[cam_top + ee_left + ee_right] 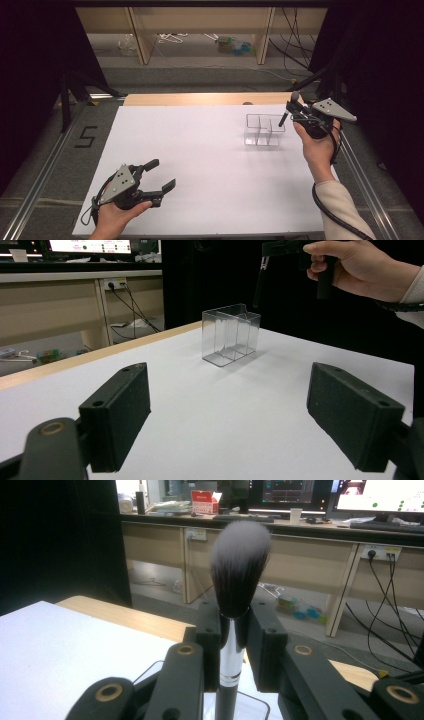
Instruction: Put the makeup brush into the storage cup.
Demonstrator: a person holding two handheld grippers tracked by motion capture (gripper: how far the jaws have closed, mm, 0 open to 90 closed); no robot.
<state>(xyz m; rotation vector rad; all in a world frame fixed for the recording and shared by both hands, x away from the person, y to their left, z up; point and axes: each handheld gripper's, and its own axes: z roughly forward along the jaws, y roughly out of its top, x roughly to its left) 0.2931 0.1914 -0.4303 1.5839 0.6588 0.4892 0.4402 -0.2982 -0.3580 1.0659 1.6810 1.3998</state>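
Left gripper [161, 176], held low over the near left corner of the white table [200, 165]: its jaws stand wide apart with nothing between them, well clear of everything else. In the left gripper view the two black pads [117, 412] frame bare tabletop, with the clear box [231, 334] farther off. Risk here is slight; a careless sweep toward the centre could nudge the light box out of line.

Centre right, the clear box [264, 130], a see-through organiser with upright dividers, stands alone on the table, open at the top, its compartments seemingly empty. Being light and unsecured, it would probably slide or tip if struck on a wall or divider.

Right gripper [295, 112], raised just beside and above the box: its jaws are clamped on the silver ferrule of a makeup brush [289, 109]. In the right gripper view the brush [239, 565] rises between the pads, bristles away from the camera; in the high view the handle slants down toward the box. Main hazards, as judged: the handle tip may catch a rim or divider rather than entering a compartment, shoving the box; the smooth metal ferrule may slip or pivot in the pads; and letting go too high could let the brush bounce out or topple the box.
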